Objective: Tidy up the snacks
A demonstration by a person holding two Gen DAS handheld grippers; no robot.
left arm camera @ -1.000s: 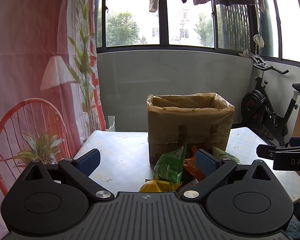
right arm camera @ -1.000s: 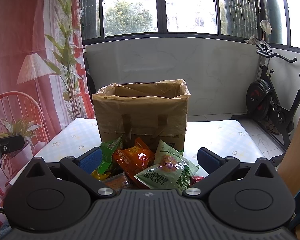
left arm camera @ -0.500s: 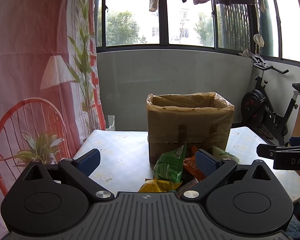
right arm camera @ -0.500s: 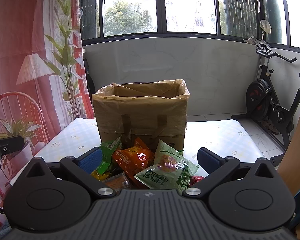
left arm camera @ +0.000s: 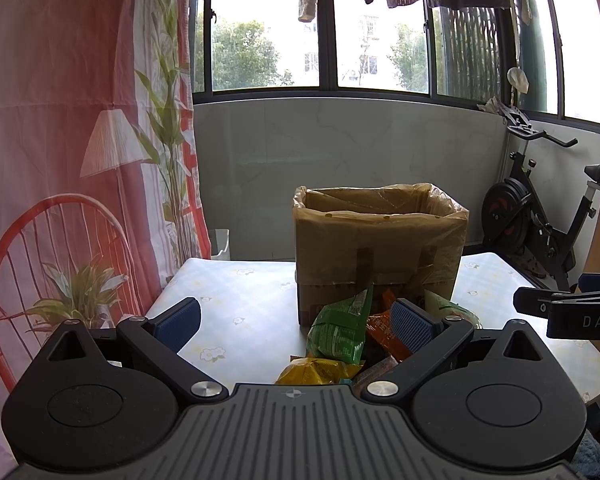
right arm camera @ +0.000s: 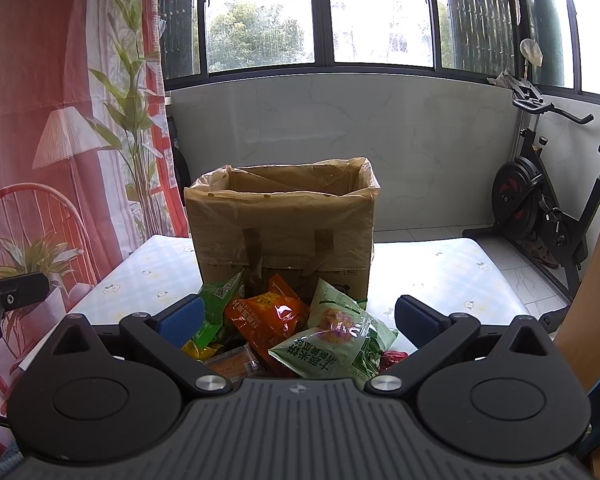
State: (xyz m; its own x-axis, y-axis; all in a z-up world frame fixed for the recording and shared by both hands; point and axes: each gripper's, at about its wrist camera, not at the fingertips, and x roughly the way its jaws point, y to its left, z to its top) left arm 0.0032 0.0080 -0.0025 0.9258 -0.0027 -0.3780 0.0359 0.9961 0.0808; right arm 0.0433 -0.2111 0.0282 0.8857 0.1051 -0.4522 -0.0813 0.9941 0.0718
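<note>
A pile of snack packets lies on the table in front of a cardboard box [left arm camera: 380,256] [right arm camera: 284,232] lined with a clear plastic bag, open at the top. The pile holds a green packet [left arm camera: 338,330] [right arm camera: 216,308], an orange packet [right arm camera: 266,320] [left arm camera: 382,332], a pale green packet [right arm camera: 336,346], a yellow one [left arm camera: 320,372] and a small red one [right arm camera: 392,358]. My left gripper [left arm camera: 294,322] is open and empty, held above the near left of the pile. My right gripper [right arm camera: 300,318] is open and empty, above the near side of the pile.
The table [left arm camera: 236,300] [right arm camera: 440,276] has a pale floral cloth. A printed red curtain [left arm camera: 60,160] hangs at the left. An exercise bike [right arm camera: 548,216] stands on the floor at the right. Windows and a low wall are behind.
</note>
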